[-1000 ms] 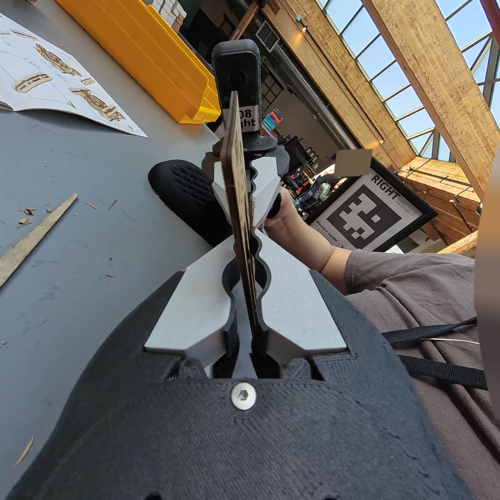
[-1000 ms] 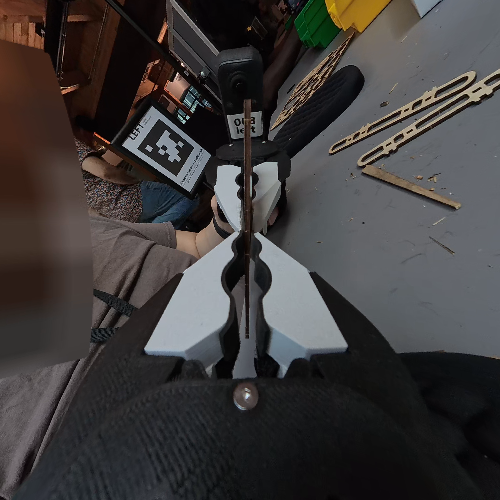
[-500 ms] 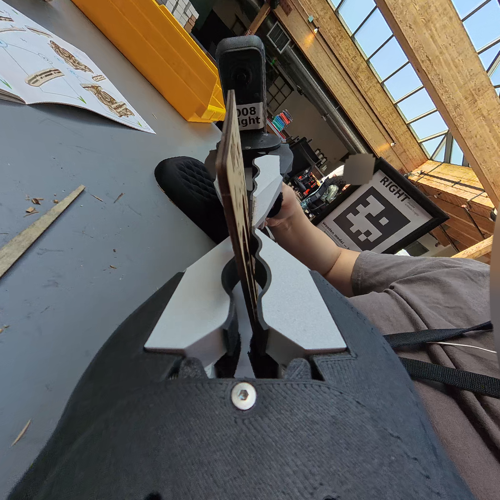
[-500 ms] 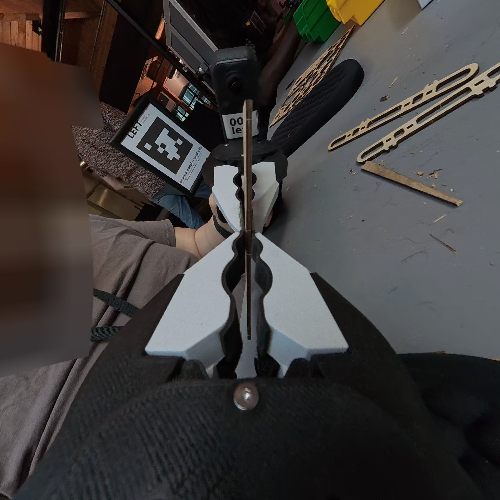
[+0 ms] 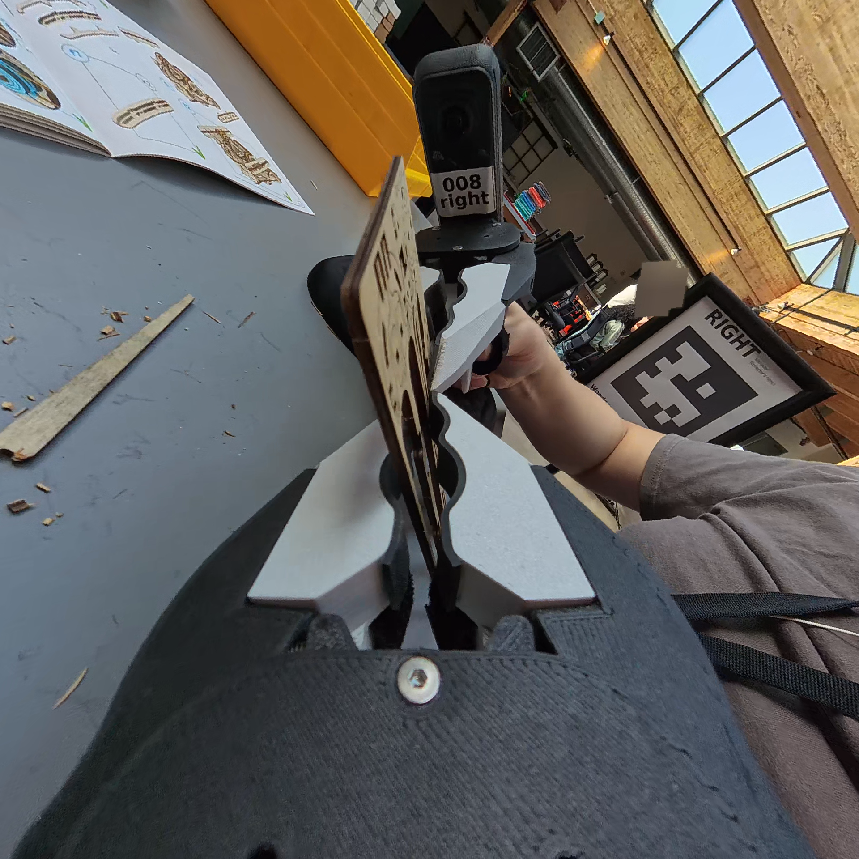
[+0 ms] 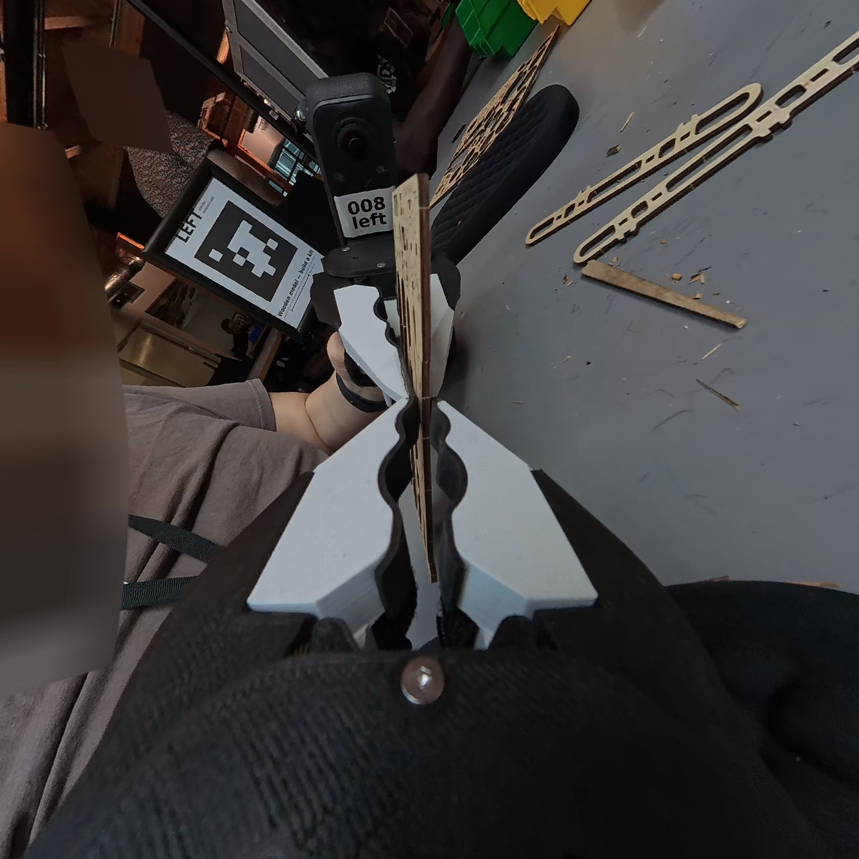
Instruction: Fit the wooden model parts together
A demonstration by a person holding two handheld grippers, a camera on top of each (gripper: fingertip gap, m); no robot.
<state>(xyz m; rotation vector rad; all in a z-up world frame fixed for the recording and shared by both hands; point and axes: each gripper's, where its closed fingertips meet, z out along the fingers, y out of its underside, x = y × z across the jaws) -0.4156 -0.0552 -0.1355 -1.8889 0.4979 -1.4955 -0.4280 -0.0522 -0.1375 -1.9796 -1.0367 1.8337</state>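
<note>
while the left gripper point(image 5: 418, 469) is pinching a thin wooden sheet point(image 5: 395, 334) at mid-frame, it is looking light, stiff and brittle; edges are the safest hold. at centre frame, the right gripper point(image 6: 423, 446) is clamping the opposite end.

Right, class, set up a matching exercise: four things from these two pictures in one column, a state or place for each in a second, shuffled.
1. flat laser-cut wooden sheet
2. open instruction booklet
3. two long slotted wooden strips
4. yellow plastic bin

a. lying side by side on the grey table
b. clamped on edge between both grippers
c. standing behind the booklet
d. lying open, pages up

Pairs: 1-b, 2-d, 3-a, 4-c
</note>
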